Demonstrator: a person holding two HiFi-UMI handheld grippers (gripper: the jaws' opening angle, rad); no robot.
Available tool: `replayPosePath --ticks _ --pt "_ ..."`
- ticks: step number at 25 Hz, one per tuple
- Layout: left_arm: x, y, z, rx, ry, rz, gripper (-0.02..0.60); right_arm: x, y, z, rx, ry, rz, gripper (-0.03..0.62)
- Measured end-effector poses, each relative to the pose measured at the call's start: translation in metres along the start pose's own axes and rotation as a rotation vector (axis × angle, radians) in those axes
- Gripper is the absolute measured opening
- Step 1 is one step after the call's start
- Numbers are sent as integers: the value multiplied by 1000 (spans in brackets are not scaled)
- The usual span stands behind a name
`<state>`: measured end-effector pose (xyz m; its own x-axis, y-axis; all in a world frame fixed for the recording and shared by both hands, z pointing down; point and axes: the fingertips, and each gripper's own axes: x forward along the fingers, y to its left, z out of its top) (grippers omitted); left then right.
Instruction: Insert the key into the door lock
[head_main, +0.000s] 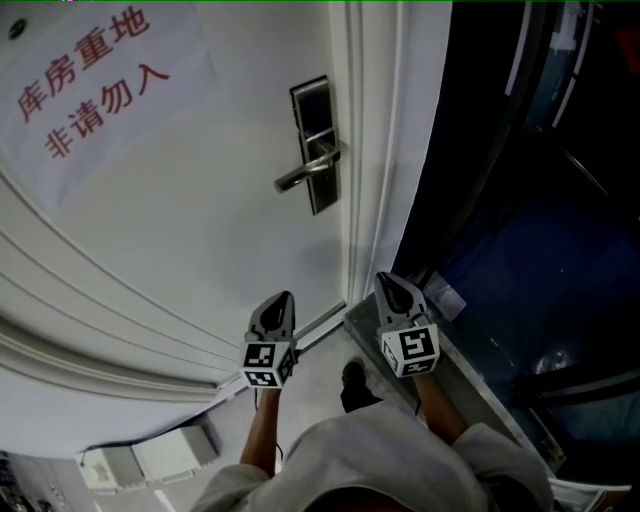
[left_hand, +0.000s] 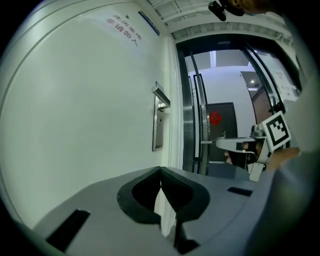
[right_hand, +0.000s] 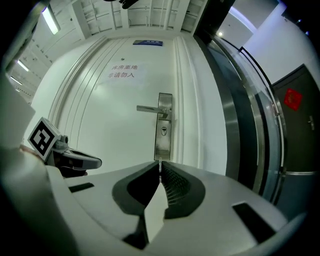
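Both left tool (left_hand: 160, 171) and right tool (right_hand: 159, 165) have jaws pressed together.

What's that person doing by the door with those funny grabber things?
A person stands at a white door, holding a gripper in each hand. The left gripper and the right gripper both have their jaws together. The right gripper points straight at the keyhole under the handle, but it hasn't reached it yet. A thin sliver shows at its tip. It might be the key, but it's too small to tell. Nothing is in the keyhole yet.
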<state>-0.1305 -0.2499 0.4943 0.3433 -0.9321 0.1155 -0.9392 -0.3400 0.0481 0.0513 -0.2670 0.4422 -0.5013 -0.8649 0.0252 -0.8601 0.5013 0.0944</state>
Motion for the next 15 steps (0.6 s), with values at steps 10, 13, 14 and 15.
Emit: replayPosePath --ticks 10,13,14,15 --pt "94 21 43 26 -34 30 18 107 -45 36 -7 -78 89 29" --pt "107 24 44 23 -34 39 18 124 -51 35 -13 -84 110 29" --pt "110 24 43 20 -31 40 18 128 -51 33 -13 -81 117 29" --pt "112 23 42 17 -27 39 18 131 -52 30 -12 -75 124 29"
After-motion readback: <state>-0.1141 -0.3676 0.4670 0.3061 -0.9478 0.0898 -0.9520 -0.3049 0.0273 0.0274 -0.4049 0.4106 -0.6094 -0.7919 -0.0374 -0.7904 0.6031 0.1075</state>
